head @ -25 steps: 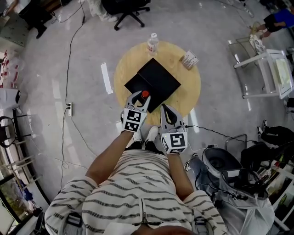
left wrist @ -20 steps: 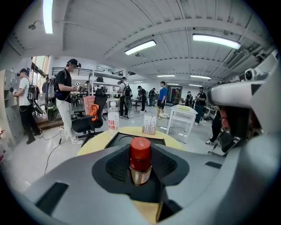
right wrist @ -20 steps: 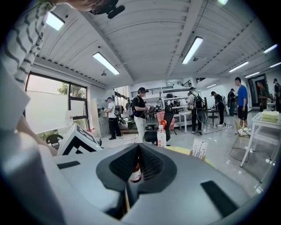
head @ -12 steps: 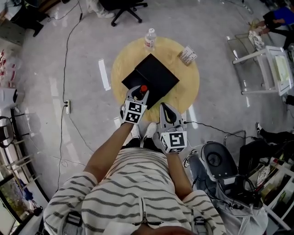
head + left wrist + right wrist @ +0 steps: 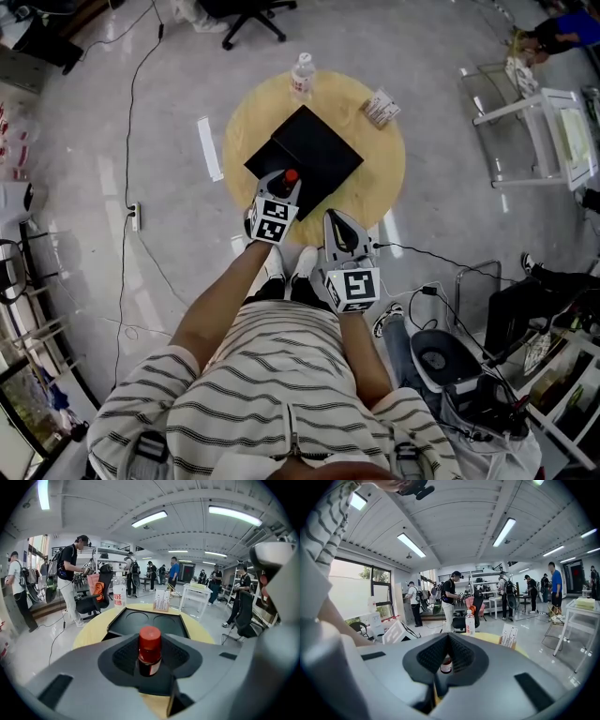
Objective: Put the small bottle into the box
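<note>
left gripper [image 5: 280,183]: clamped on small bottle [image 5: 149,651], red cap, upright, at near edge of black box [image 5: 317,150], round bench [image 5: 380,173]. right gripper [image 5: 343,225]: jaws together, empty.

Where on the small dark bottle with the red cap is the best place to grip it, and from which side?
Grip the small dark bottle on its body just below the red cap, coming in level from the side. It is upright and narrow, so the pads meet its sides squarely. The left gripper is shut on it that way, cap clear above the jaws.
</note>
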`<state>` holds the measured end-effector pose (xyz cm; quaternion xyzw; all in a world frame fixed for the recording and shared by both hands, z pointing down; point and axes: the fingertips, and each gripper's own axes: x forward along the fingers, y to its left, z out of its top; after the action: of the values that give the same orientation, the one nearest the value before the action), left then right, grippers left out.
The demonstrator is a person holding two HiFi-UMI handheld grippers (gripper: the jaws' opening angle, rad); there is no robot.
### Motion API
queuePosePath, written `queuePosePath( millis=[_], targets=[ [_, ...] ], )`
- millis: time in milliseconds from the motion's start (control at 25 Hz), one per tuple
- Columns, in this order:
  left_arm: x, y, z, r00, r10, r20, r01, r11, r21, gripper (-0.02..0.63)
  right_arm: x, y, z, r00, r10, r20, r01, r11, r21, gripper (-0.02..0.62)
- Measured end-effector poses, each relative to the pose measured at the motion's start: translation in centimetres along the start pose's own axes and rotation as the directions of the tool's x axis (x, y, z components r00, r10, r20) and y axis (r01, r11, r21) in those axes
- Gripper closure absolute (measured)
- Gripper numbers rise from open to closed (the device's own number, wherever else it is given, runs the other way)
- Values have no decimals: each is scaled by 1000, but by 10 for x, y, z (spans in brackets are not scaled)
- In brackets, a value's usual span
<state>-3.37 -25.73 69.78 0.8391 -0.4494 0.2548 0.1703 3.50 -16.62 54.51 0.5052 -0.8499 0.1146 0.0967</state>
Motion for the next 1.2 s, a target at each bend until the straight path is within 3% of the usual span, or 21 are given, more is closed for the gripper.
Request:
queuePosePath(
  millis=[1200],
  targets=[
    [31,10,-25,992,24,-122,-23,1000,10,456,0,-1,-5,1000,-1,-20,1,1000,7,586]
  ],
)
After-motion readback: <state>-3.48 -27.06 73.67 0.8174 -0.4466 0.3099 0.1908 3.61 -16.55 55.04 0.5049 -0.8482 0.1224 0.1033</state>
